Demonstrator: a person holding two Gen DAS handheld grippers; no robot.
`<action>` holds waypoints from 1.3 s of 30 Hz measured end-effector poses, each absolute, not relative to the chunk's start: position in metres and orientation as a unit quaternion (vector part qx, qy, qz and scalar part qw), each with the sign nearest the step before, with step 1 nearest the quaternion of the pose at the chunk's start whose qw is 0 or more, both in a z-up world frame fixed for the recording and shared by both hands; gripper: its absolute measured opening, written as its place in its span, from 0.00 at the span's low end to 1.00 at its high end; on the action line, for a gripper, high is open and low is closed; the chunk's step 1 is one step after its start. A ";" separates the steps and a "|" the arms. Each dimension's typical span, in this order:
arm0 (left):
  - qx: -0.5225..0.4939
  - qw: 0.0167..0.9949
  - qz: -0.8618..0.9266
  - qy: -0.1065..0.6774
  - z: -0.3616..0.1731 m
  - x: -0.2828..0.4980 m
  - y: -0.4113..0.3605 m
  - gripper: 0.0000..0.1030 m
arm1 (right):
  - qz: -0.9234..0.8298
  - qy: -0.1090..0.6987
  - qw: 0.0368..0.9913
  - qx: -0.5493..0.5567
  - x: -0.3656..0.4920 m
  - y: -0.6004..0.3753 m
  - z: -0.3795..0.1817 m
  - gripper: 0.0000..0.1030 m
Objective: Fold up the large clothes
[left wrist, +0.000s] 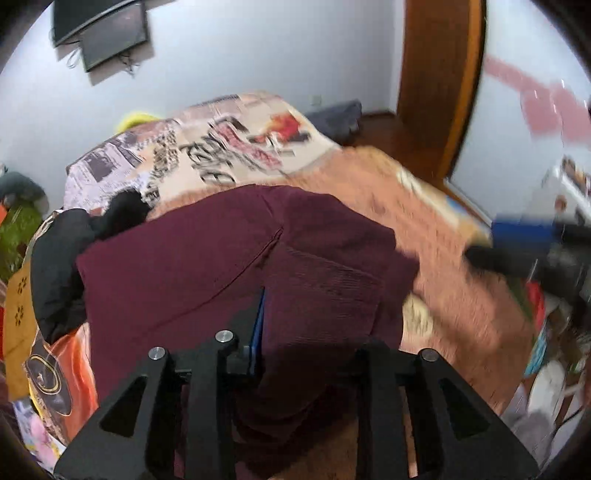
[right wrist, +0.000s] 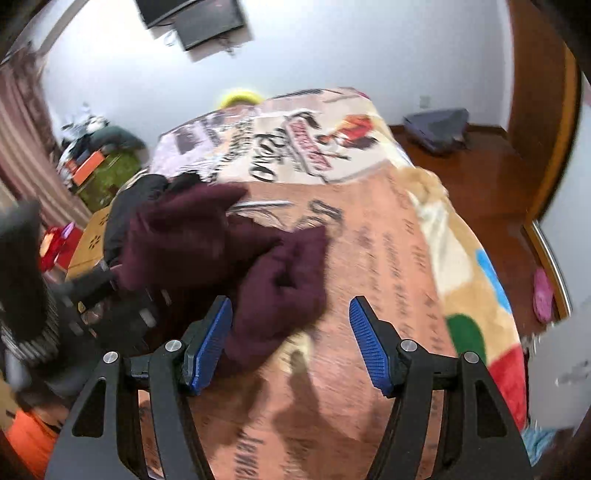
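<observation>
1. Maroon knit garment [left wrist: 229,266] lies bunched on the printed bed blanket [left wrist: 461,236], toward the blanket's nine o'clock side, with a black garment [left wrist: 55,266] touching its far-left edge.
2. Left wrist view: the left gripper [left wrist: 314,325] has maroon fabric draped over its fingers; one blue pad [left wrist: 258,325] shows at the fabric's edge, the other is hidden. The jaws stand narrowly apart with cloth between them; whether the pads press on it cannot be told.
3. Same view only: a seam line runs across the garment, and the right gripper's dark body appears blurred at three o'clock.
4. Right wrist view: the right gripper [right wrist: 291,339] has its jaws about half open and holds nothing. Both blue pads [right wrist: 369,343] are exposed; a maroon fold [right wrist: 280,288] lies beside the left-hand pad.
5. Same view only: the blanket's bare printed surface at five o'clock, a grey bag [right wrist: 436,127] on the wooden floor [right wrist: 480,184] at one o'clock, a wall monitor [right wrist: 207,22] at twelve.
</observation>
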State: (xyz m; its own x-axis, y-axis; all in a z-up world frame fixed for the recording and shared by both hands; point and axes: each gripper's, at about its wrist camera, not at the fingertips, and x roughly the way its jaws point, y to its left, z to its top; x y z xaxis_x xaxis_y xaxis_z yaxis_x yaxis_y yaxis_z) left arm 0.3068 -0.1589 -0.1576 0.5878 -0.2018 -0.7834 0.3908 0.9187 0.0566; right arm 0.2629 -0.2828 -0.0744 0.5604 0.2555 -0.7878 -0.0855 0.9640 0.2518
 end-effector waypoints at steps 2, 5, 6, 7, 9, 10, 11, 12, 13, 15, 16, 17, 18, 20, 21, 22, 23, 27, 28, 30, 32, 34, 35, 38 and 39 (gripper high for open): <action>0.114 0.883 -0.174 0.421 -0.155 0.301 -0.155 0.35 | 0.091 0.459 0.878 0.101 0.259 -0.291 -0.071 0.61; 0.089 0.874 -0.193 0.436 -0.141 0.298 -0.143 0.46 | 0.094 0.450 0.883 0.096 0.251 -0.289 -0.053 0.60; 0.072 0.872 -0.201 0.440 -0.134 0.296 -0.136 0.50 | 0.098 0.447 0.884 0.094 0.246 -0.290 -0.047 0.60; 0.058 0.872 -0.207 0.440 -0.127 0.294 -0.131 0.52 | 0.106 0.441 0.886 0.091 0.243 -0.285 -0.042 0.60; 0.036 0.878 -0.209 0.429 -0.112 0.288 -0.114 0.68 | 0.126 0.435 0.887 0.094 0.234 -0.281 -0.038 0.60; 0.031 0.884 -0.202 0.420 -0.103 0.283 -0.109 0.72 | 0.140 0.433 0.885 0.098 0.234 -0.276 -0.037 0.60; 0.028 0.891 -0.193 0.410 -0.098 0.280 -0.100 0.77 | 0.158 0.433 0.881 0.103 0.233 -0.267 -0.035 0.60; 0.028 0.899 -0.182 0.397 -0.090 0.275 -0.089 0.80 | 0.168 0.434 0.879 0.106 0.234 -0.263 -0.037 0.60; 0.029 0.904 -0.174 0.389 -0.086 0.272 -0.081 0.80 | 0.179 0.437 0.875 0.110 0.234 -0.256 -0.037 0.60; 0.040 0.917 -0.146 0.370 -0.079 0.268 -0.061 0.86 | 0.199 0.443 0.867 0.112 0.236 -0.239 -0.040 0.60; 0.048 0.921 -0.132 0.364 -0.078 0.268 -0.052 0.88 | 0.204 0.446 0.865 0.110 0.238 -0.233 -0.043 0.60; 0.055 0.924 -0.118 0.361 -0.079 0.267 -0.043 0.90 | 0.209 0.451 0.861 0.106 0.240 -0.224 -0.046 0.61; 0.061 0.925 -0.100 0.362 -0.084 0.268 -0.032 0.90 | 0.211 0.456 0.859 0.102 0.243 -0.216 -0.050 0.61; 0.068 0.920 -0.079 0.377 -0.096 0.274 -0.016 0.90 | 0.218 0.467 0.850 0.103 0.249 -0.206 -0.058 0.61; 0.069 0.916 -0.067 0.389 -0.107 0.277 -0.007 0.90 | 0.218 0.477 0.845 0.108 0.253 -0.202 -0.065 0.61; 0.067 0.913 -0.058 0.399 -0.118 0.279 0.000 0.90 | 0.211 0.483 0.842 0.112 0.256 -0.201 -0.071 0.61; 0.062 0.908 -0.048 0.411 -0.129 0.280 0.006 0.90 | 0.202 0.487 0.842 0.115 0.257 -0.200 -0.074 0.61; 0.006 0.886 -0.050 0.460 -0.177 0.286 0.023 0.90 | 0.181 0.510 0.827 0.150 0.266 -0.202 -0.091 0.61; -0.003 0.886 -0.052 0.460 -0.181 0.285 0.024 0.90 | 0.177 0.516 0.822 0.164 0.268 -0.204 -0.094 0.61; -0.017 0.886 -0.060 0.459 -0.187 0.286 0.023 0.90 | 0.170 0.519 0.817 0.183 0.271 -0.207 -0.096 0.61; -0.019 0.887 -0.064 0.456 -0.188 0.286 0.020 0.90 | 0.161 0.518 0.816 0.201 0.275 -0.210 -0.097 0.63; -0.008 0.889 -0.067 0.453 -0.191 0.285 0.015 0.90 | 0.151 0.519 0.813 0.216 0.280 -0.210 -0.099 0.65; -0.001 0.890 -0.067 0.450 -0.191 0.284 0.012 0.90 | 0.147 0.518 0.813 0.223 0.281 -0.210 -0.100 0.65; 0.012 0.893 -0.068 0.445 -0.190 0.283 0.006 0.90 | 0.129 0.512 0.812 0.251 0.285 -0.212 -0.106 0.66; 0.013 0.893 -0.068 0.445 -0.190 0.284 0.005 0.90 | 0.127 0.508 0.812 0.259 0.286 -0.212 -0.107 0.66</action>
